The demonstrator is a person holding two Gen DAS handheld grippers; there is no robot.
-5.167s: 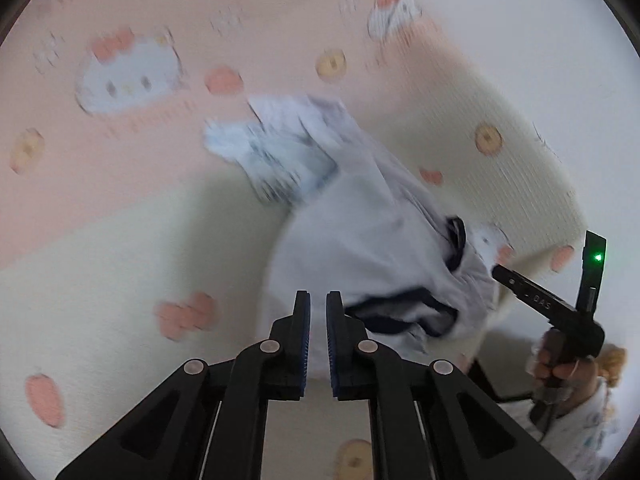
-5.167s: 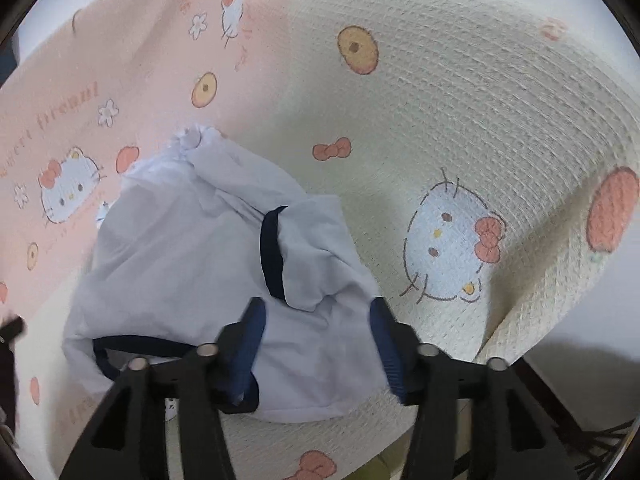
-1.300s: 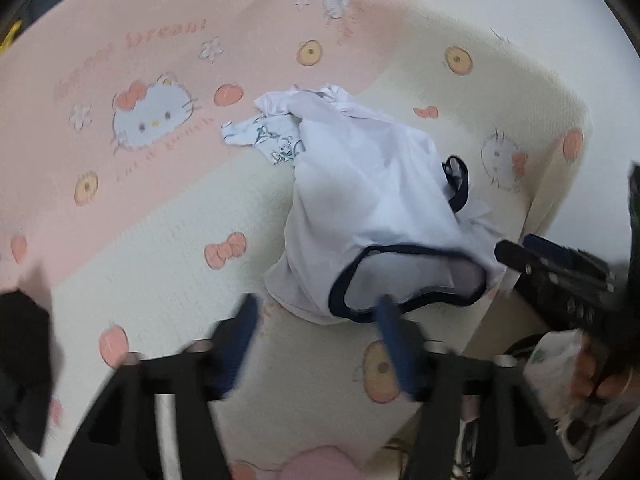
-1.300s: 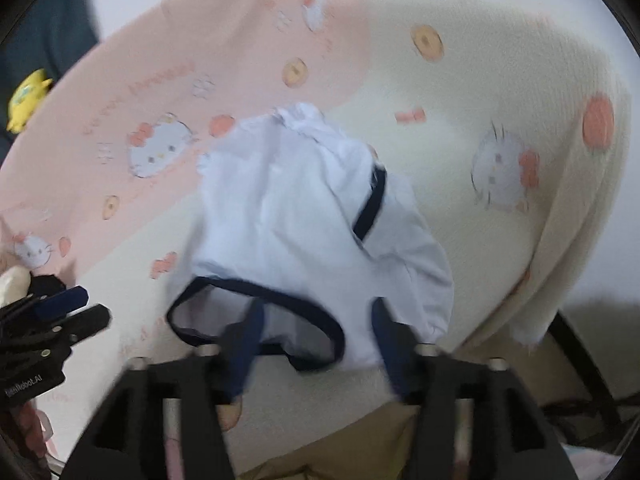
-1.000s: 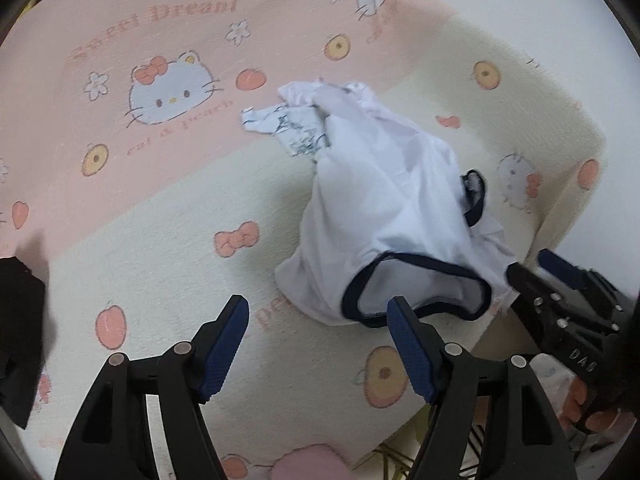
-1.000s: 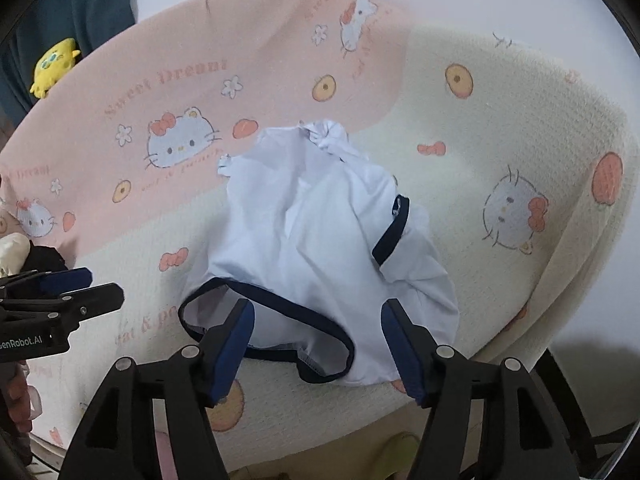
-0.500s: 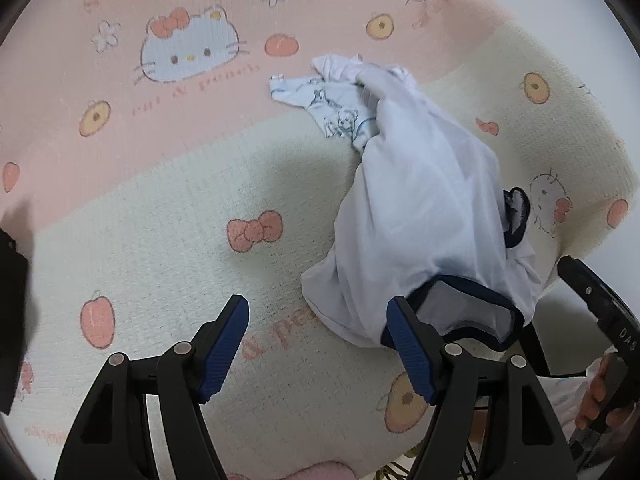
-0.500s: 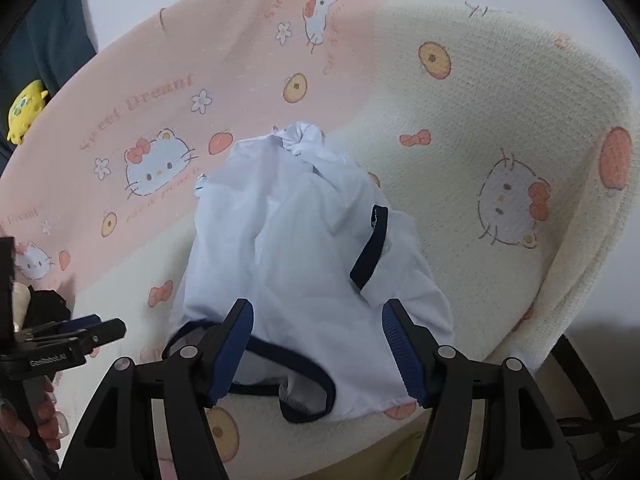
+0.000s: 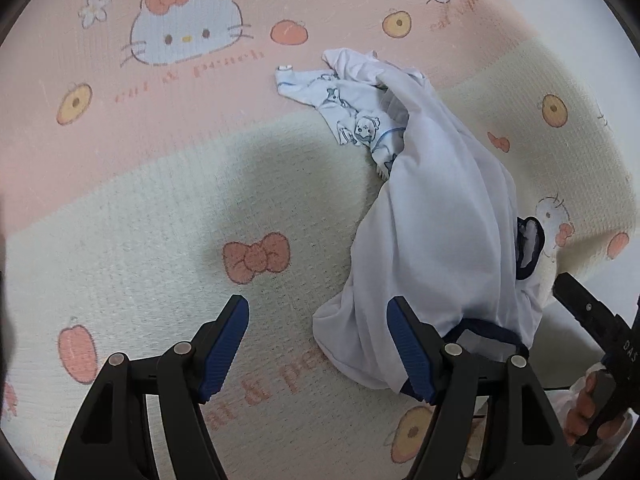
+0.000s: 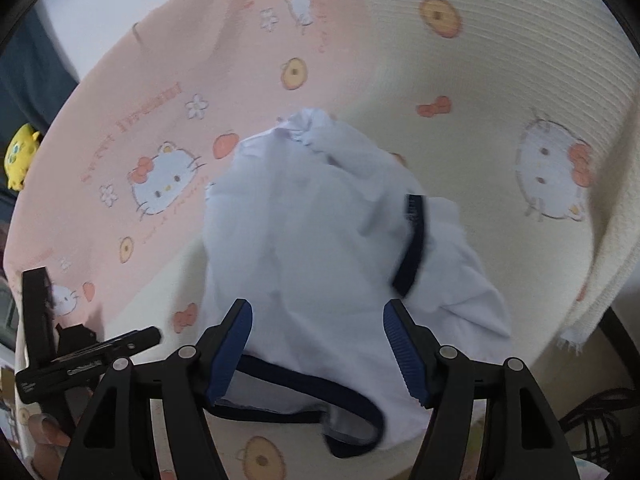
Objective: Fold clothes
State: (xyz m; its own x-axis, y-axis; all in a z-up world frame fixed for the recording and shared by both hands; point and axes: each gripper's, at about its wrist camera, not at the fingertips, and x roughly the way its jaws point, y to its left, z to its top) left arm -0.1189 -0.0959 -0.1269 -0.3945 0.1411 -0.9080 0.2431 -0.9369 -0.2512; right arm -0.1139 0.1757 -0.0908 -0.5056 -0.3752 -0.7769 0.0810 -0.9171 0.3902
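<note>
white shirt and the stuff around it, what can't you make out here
- White shirt: crumpled in both wrist views, so its sleeves and full outline are folded out of sight.
- Printed garment: left wrist view shows only one end; the rest lies under the shirt.
- Shirt's navy neckline: right wrist view, partly hidden behind the right gripper, and blurred.
- Yellow toy: right wrist view, small at the edge, too distorted to identify.

Pink and cream cartoon-cat blanket (image 9: 168, 208) spread under both sets of jaws. Yellow plush toy (image 10: 18, 156) far off up-left of the right jaws, against something dark blue.
</note>
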